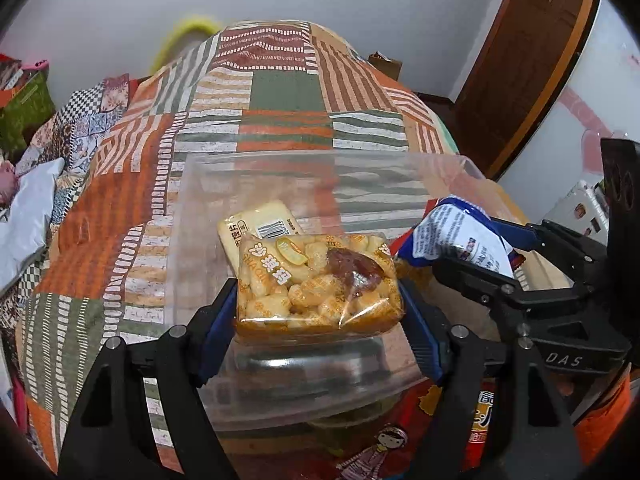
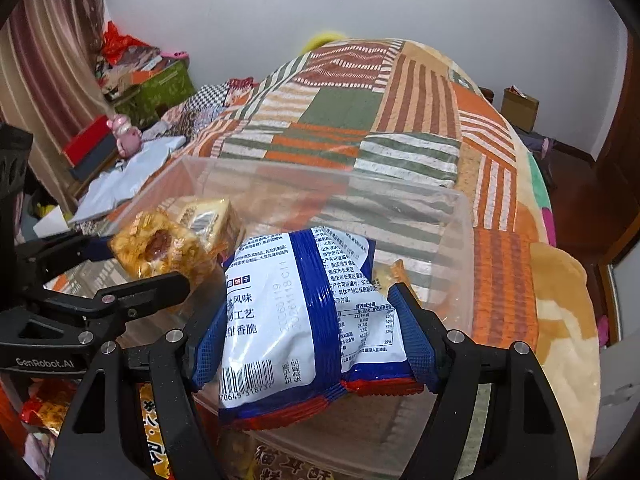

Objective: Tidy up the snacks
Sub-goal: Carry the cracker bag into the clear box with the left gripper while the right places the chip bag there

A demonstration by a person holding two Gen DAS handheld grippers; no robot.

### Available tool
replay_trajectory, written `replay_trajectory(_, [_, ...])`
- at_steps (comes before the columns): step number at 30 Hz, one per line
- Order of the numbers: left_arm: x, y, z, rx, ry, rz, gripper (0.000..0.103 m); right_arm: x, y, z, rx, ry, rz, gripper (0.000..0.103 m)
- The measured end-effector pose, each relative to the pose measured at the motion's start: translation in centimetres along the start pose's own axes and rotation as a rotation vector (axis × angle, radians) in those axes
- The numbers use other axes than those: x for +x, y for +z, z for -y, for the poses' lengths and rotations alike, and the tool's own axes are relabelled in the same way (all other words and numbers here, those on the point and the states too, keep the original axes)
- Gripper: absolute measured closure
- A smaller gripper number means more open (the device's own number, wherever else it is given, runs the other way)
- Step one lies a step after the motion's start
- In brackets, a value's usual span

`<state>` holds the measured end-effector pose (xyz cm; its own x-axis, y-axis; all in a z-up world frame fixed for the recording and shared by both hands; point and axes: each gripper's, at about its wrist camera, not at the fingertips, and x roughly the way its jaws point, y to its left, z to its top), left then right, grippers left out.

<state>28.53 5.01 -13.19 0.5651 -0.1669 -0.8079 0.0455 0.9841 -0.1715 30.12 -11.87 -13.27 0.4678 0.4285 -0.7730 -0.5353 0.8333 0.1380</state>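
Note:
My left gripper (image 1: 320,304) is shut on a clear packet of golden puffed snacks (image 1: 316,280) and holds it over a clear plastic bin (image 1: 200,200) on the bed. A pale yellow packet (image 1: 260,224) lies in the bin behind it. My right gripper (image 2: 312,320) is shut on a blue and white biscuit packet (image 2: 304,312) over the bin's near part (image 2: 460,240). That packet also shows in the left wrist view (image 1: 460,240), and the snack packet in the right wrist view (image 2: 160,252).
The bin sits on a bed with an orange, green and white patchwork cover (image 1: 280,120). More snack packets lie in front of the bin (image 1: 480,412). Boxes and clutter stand to the left (image 2: 152,88); a wooden door (image 1: 528,60) is at the right.

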Motion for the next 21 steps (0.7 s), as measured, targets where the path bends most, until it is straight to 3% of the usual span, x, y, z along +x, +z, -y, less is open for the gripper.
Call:
replay_trajectory(9, [-0.9,-0.2,0.1,-0.003,0.010,0.012,0.025,-0.2,-0.3,-0.1,-0.007,-0.002,-0.026,0.029])
replay_trajectory(21, [-6.8,-0.9,0.5,-0.005,0.037,0.128,0.022,-4.5,-0.7,-0.4,0.002,-0.018,0.039,0.028])
